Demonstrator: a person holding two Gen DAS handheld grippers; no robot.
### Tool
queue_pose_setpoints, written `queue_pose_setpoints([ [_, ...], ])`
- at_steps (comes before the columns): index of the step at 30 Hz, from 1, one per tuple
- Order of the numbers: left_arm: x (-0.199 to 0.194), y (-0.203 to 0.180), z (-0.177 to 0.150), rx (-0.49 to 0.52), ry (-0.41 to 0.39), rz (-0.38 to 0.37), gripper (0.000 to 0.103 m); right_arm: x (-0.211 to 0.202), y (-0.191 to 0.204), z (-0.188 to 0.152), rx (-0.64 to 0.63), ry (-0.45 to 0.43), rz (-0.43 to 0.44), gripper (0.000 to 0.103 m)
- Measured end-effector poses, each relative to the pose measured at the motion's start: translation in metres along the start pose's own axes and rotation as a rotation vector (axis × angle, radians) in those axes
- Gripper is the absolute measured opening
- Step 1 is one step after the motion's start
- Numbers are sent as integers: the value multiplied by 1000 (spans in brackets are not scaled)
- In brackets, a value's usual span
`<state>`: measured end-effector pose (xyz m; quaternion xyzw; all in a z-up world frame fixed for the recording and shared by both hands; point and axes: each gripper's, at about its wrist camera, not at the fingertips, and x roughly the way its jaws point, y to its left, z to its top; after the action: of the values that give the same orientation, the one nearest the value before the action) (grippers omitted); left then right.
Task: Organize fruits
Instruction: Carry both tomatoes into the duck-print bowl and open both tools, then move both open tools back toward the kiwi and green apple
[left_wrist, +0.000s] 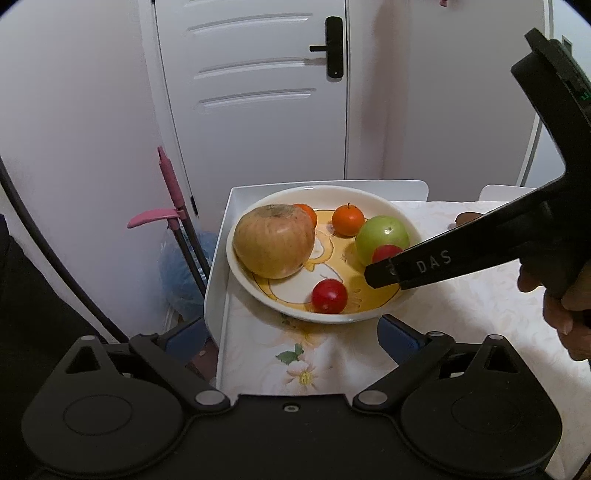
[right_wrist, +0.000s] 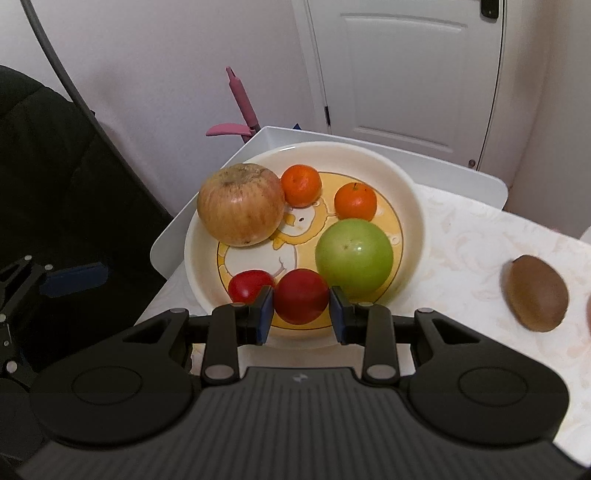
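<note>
The right hand-held gripper is clenched on a small, smooth, glossy red fruit, held over the near rim of the cream plate, which has a yellow cartoon print. The plate sits at the far left corner of the surface. On it lie a large russet apple, two small oranges, a green apple and another red fruit. The left hand-held gripper hangs released, nothing between its pads.

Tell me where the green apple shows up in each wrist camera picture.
Left wrist: green apple right of centre, on the bowl's right side, just above the right gripper's fingers.
Right wrist: green apple at centre, right half of the bowl.
Shared landmark: the big yellowish apple, bowl's left side.
</note>
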<state>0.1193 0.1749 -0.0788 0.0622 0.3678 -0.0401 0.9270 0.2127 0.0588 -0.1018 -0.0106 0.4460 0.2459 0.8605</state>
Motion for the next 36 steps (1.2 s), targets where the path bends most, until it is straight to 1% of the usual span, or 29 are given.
queue_pose_setpoints([
  [1,0,0,-1,-1,1,-1,101,-1,0,-1,2,-7,-1,53],
  [2,0,1,-2,-1,2,0,101,-1,1,-1,2,-10,3,65],
  [3,0,1,-3,-1,4,2,101,-2,1,-2,2,-20,5,72],
  [4,1,1,-4,-1,7,3,101,-4,2,-2,0,-33,2,84],
  [5,0,1,-4,-2,9,4,101,-7,3,-3,-4,-44,-5,93],
  [7,-1,2,-4,-3,8,3,101,-11,5,-3,-10,-57,-17,99],
  [13,-6,2,-4,-8,3,6,101,-22,1,-4,27,-53,-21,99],
  [19,-14,1,1,-9,-21,7,101,-39,2,-7,33,-67,-34,99],
  [24,-25,-3,6,1,-45,10,101,-60,3,-8,38,-98,-52,99],
  [28,-38,-8,12,22,-72,13,101,-83,-1,-7,60,-139,-75,99],
  [31,-45,-12,19,48,-89,7,101,-101,-8,-8,84,-165,-107,99],
  [36,-50,-18,29,64,-111,-33,101,-130,-26,-16,146,-196,-185,99],
])
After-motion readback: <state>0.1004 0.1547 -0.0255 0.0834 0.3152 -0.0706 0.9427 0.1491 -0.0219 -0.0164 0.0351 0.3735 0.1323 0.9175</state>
